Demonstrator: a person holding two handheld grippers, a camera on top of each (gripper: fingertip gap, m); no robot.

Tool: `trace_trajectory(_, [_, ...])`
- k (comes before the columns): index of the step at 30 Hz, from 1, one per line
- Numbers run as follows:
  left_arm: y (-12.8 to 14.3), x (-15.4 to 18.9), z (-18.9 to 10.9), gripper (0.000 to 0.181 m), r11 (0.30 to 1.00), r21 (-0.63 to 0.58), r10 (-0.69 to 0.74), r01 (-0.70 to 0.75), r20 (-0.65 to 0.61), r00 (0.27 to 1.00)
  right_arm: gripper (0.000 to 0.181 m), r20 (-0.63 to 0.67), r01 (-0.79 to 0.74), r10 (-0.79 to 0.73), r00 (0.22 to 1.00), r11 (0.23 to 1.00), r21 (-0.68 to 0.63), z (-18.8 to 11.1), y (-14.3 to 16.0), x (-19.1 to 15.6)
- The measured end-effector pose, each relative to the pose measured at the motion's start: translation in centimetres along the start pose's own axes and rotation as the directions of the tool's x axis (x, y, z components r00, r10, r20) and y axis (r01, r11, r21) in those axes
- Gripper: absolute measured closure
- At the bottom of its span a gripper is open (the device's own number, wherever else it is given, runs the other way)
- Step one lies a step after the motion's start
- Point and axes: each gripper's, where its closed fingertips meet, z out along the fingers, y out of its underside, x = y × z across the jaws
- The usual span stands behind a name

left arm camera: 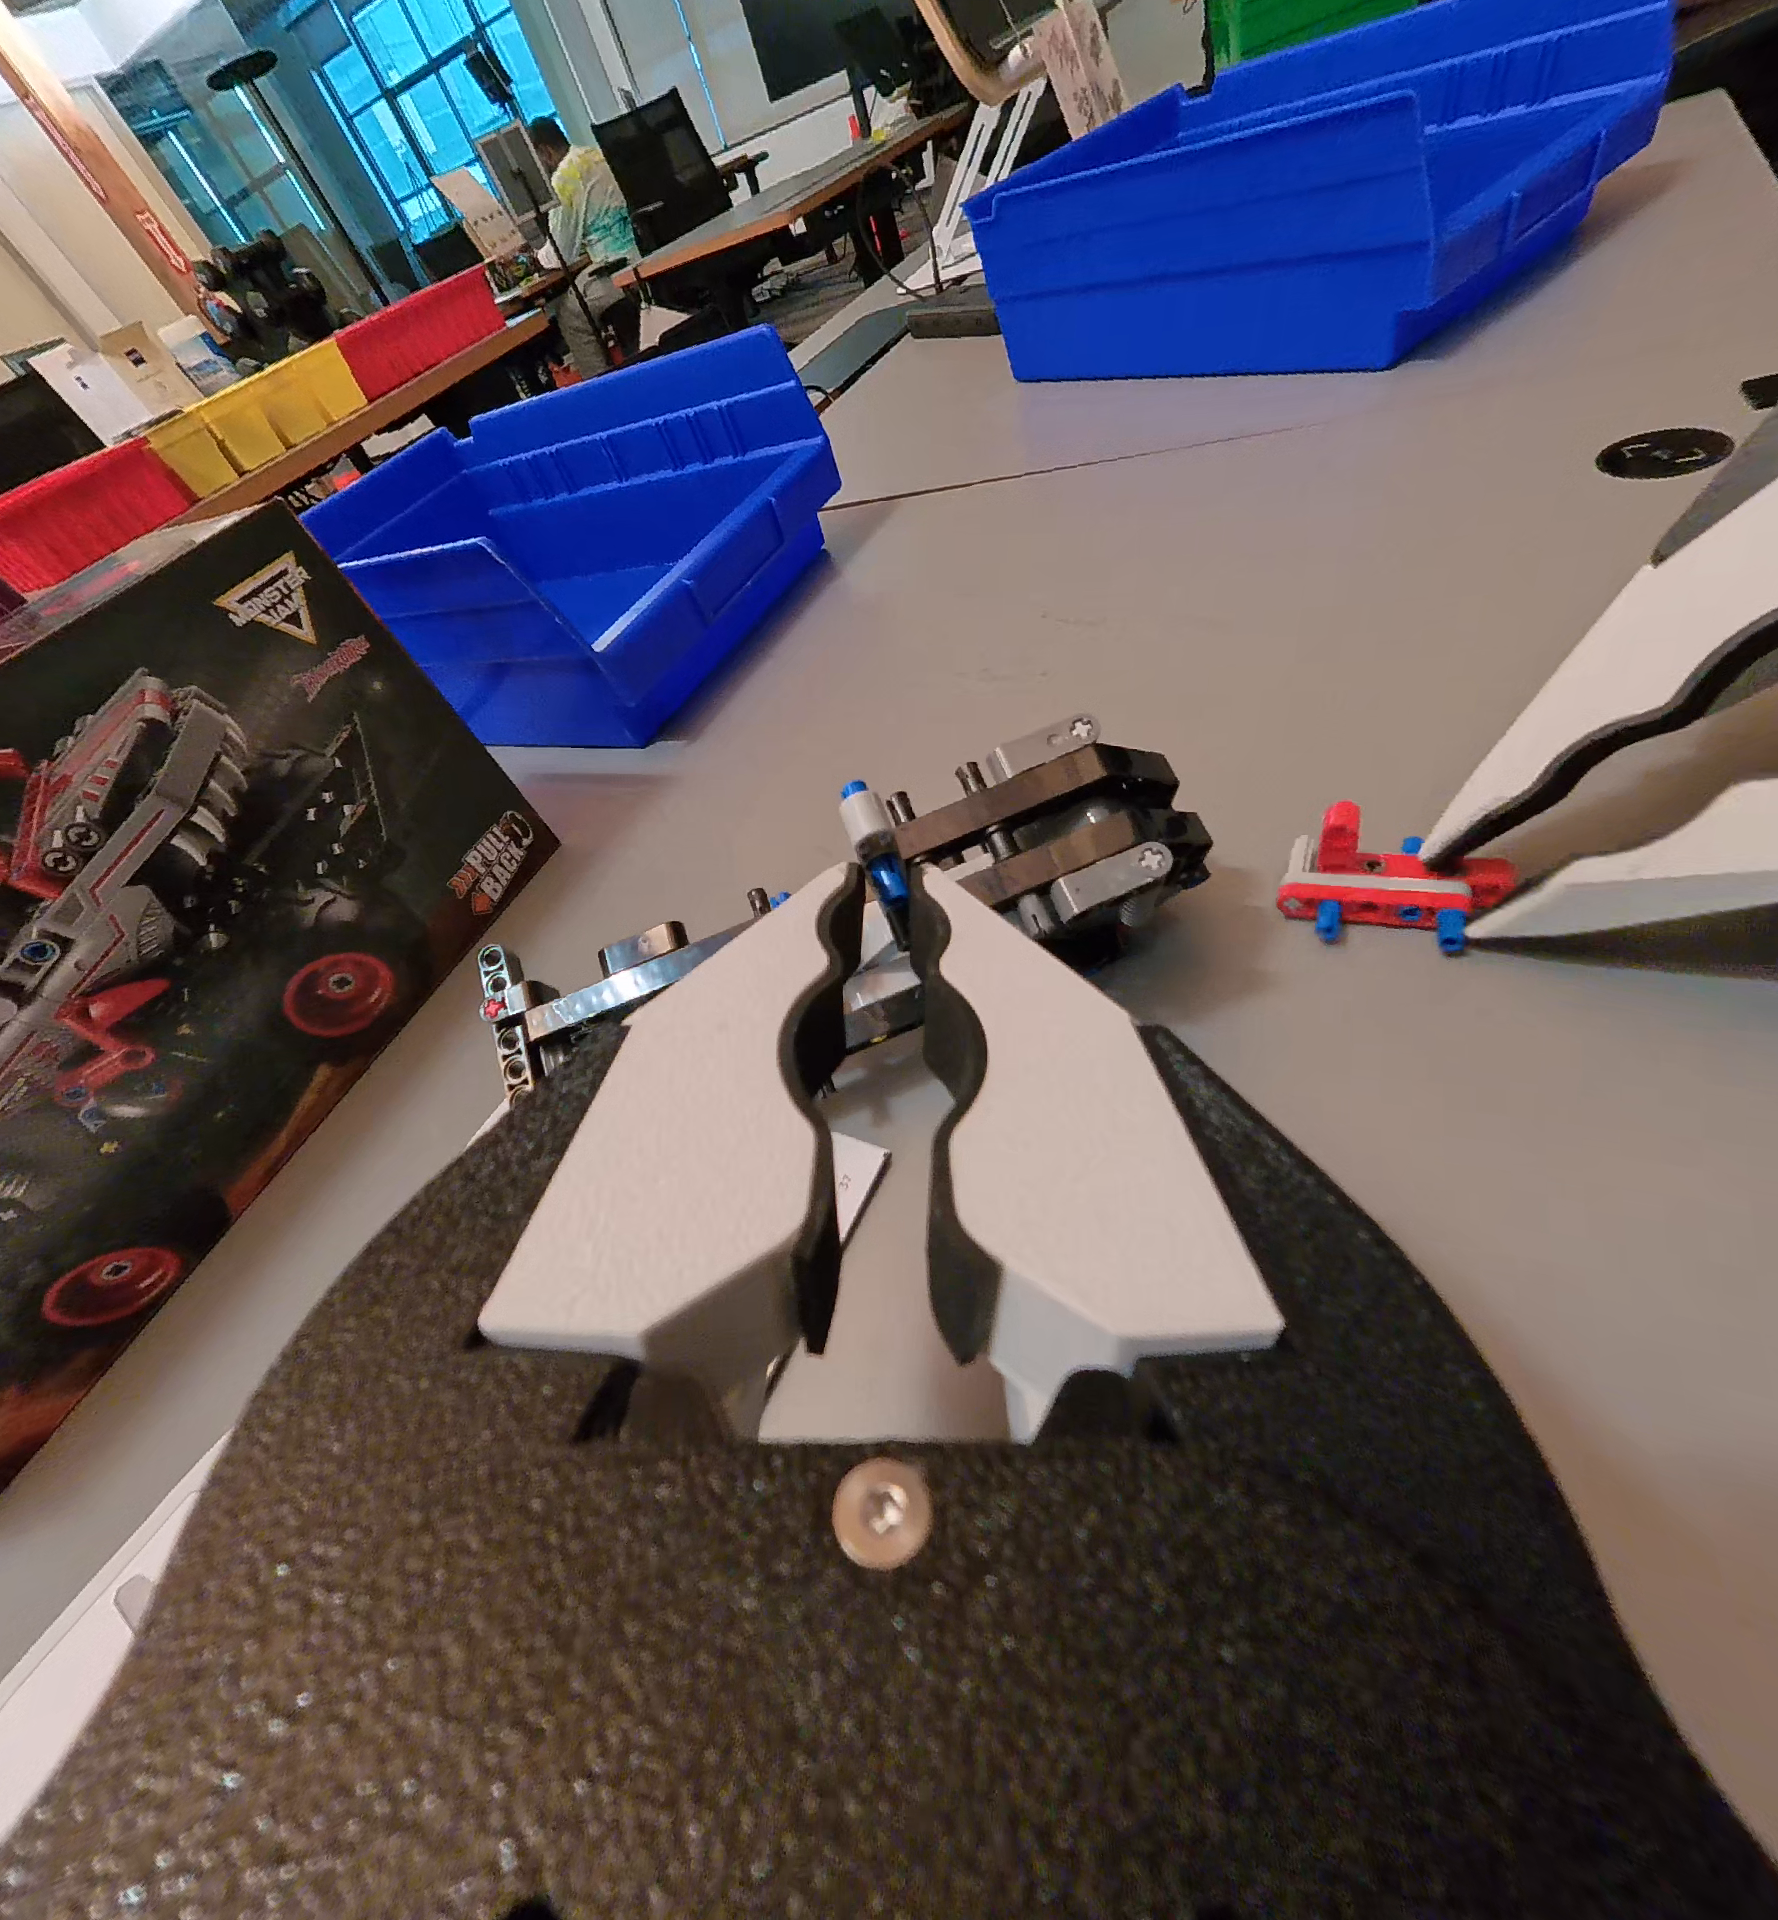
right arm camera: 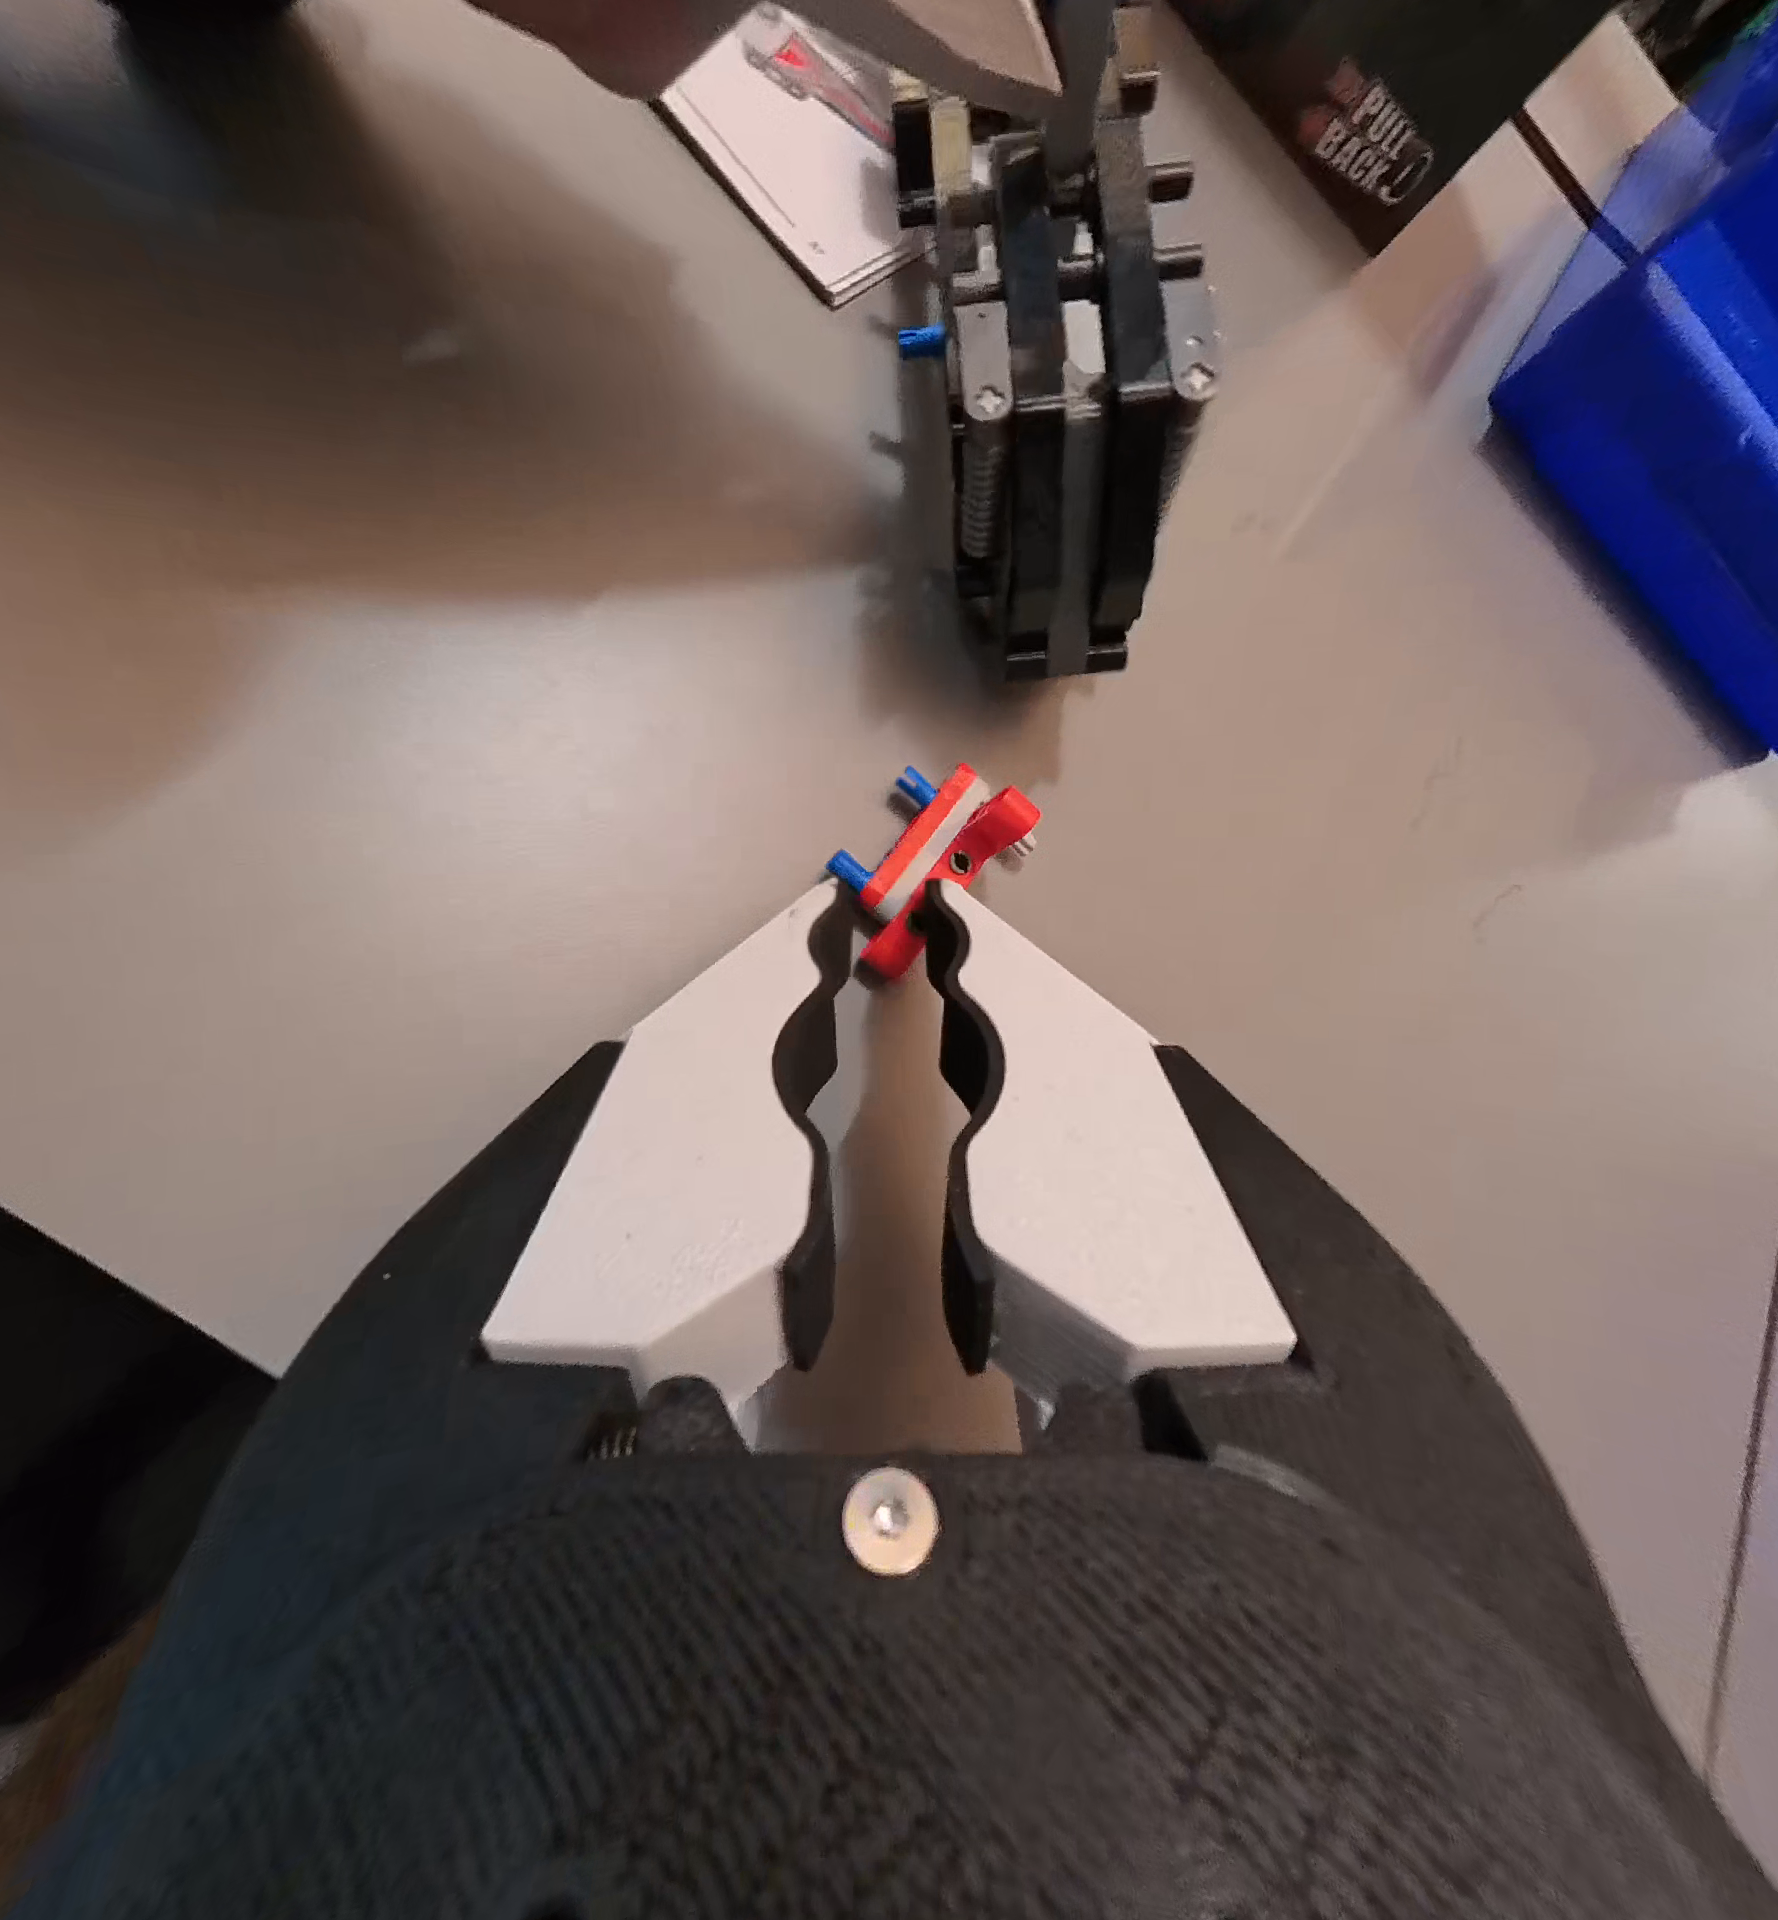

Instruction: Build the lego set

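Note:
A black and grey chassis assembly (left arm camera: pixel 1061 831) lies on the grey table (left arm camera: pixel 1384 1195); it also shows in the right wrist view (right arm camera: pixel 1061 436). My left gripper (left arm camera: pixel 890 883) is closed on its near end, around a blue pin (left arm camera: pixel 883 871). A small red and grey sub-assembly with blue pins (left arm camera: pixel 1384 878) rests on the table to the chassis's right. My right gripper (right arm camera: pixel 890 904) is shut on the near end of this red sub-assembly (right arm camera: pixel 932 857). The right gripper's tips also show in the left wrist view (left arm camera: pixel 1448 891).
The set's box (left arm camera: pixel 158 883) stands at the left. Blue bins sit behind (left arm camera: pixel 604 582) and at the far right (left arm camera: pixel 1332 208); one shows in the right wrist view (right arm camera: pixel 1716 416). An instruction booklet (right arm camera: pixel 791 156) lies by the chassis. Loose grey beams (left arm camera: pixel 542 1013) lie near the box. Left tips to right tips: about 12 centimeters.

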Motion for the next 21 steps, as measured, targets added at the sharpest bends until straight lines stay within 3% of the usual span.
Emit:
trace_trajectory(4, [0.0,0.0,0.0,0.176,1.0,0.0,-0.001,0.001,0.0,1.0,0.174,0.035,-0.199,0.197,0.98,0.978,0.057,-0.2,0.0,0.3])
trace_trajectory(7, [0.0,0.0,0.0,0.176,1.0,0.0,0.0,0.0,0.0,1.0,0.177,0.149,-0.479,0.463,0.874,0.873,0.092,-0.5,-0.1,0.5])
trace_trajectory(10, [0.0,0.0,0.0,0.176,1.0,0.0,0.001,-0.001,0.0,1.0,0.181,0.201,-0.594,0.568,0.798,0.798,0.1,-0.7,0.2,0.7])
trace_trajectory(12, [0.0,0.0,0.0,0.176,1.0,0.0,0.001,-0.001,0.001,1.0,0.175,0.197,-0.528,0.501,0.843,0.84,0.121,-0.9,0.0,0.5])
trace_trajectory(14, [0.0,0.0,0.0,0.176,1.0,0.0,0.001,-0.001,0.001,1.0,0.149,0.084,-0.37,0.361,0.929,0.917,0.148,-1.3,-0.4,0.9])
trace_trajectory(18, [0.0,0.0,0.0,0.176,1.0,-0.001,0.001,-0.001,0.001,1.0,0.161,-0.101,-0.041,0.054,0.993,0.992,0.123,-1.6,-2.0,0.5])
trace_trajectory(21, [0.0,0.0,0.0,0.176,1.0,-0.001,0.002,-0.002,0.002,1.0,0.157,-0.233,-0.041,0.056,0.971,0.997,0.067,-1.2,-1.7,2.6])
